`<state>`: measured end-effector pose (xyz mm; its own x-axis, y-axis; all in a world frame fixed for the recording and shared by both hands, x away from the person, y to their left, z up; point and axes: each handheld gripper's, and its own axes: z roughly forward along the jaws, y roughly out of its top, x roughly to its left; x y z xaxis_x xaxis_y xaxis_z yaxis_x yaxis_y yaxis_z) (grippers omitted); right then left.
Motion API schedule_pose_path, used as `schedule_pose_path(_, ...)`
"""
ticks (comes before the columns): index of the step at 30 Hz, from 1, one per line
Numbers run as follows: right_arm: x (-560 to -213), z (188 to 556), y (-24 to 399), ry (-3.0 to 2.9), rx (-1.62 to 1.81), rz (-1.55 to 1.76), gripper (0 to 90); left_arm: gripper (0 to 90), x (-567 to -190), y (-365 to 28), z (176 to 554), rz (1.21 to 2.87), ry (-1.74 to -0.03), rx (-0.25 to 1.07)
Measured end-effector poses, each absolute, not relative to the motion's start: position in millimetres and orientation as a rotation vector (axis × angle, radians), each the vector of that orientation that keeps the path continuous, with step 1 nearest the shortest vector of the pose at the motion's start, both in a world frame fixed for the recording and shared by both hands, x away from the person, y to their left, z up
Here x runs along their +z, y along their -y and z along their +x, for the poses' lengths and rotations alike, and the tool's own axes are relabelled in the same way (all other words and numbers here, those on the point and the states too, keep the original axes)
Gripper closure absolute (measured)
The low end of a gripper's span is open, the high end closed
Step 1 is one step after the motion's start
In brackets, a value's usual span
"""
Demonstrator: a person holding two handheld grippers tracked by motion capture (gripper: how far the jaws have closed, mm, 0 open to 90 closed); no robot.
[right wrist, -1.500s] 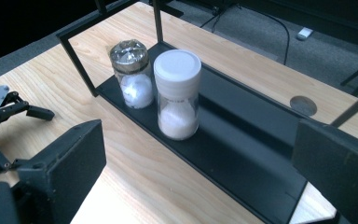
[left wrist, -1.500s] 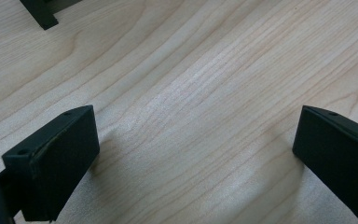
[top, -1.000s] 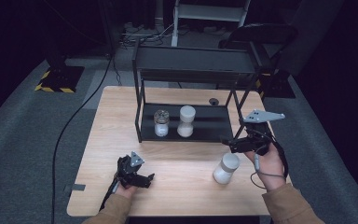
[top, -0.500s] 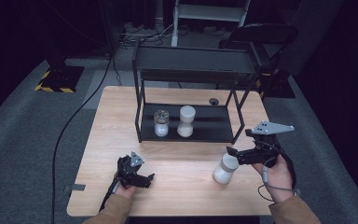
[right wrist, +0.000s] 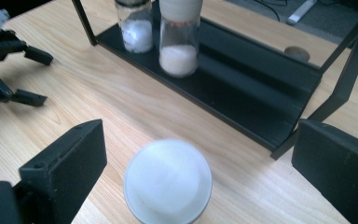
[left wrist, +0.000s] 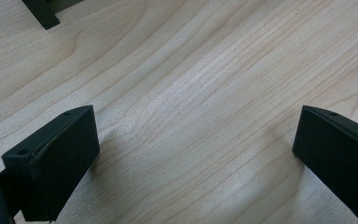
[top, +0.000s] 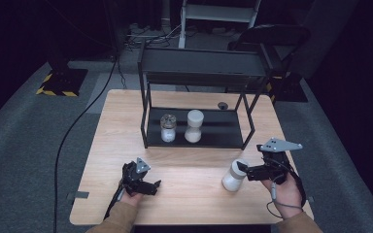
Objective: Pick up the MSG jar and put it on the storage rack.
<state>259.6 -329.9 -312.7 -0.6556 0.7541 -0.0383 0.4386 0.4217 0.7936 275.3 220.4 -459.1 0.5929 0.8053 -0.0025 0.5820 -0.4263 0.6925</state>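
White-capped jars number three: two stand side by side on the black rack's [top: 233,130] bottom shelf, the grey-lidded jar [top: 168,127] left of the tall white-capped jar [top: 194,125], and the third jar [top: 234,175] stands alone on the wooden tabletop [top: 189,167] near its front right corner. My right gripper [top: 243,171] has dropped lower and closer to that jar since a second ago; its jaws are spread wide, one either side of the cap, not touching. My left gripper [top: 154,186] has stayed near the front left edge, jaws apart over bare wood
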Motion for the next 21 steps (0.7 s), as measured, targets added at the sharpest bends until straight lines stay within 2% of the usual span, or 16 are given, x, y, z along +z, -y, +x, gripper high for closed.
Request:
schedule_pose_path(11, -340, 261, 332, -2.305, 1.086, 1.061, 2.3, 0.0, -459, -220, 275, 2.161, -1.094, 0.437)
schedule_pose_path(21, -357, 258, 345, -2.274, 1.209, 1.063, 3.3, 0.0, -459, -220, 275, 2.161, -1.095, 0.437)
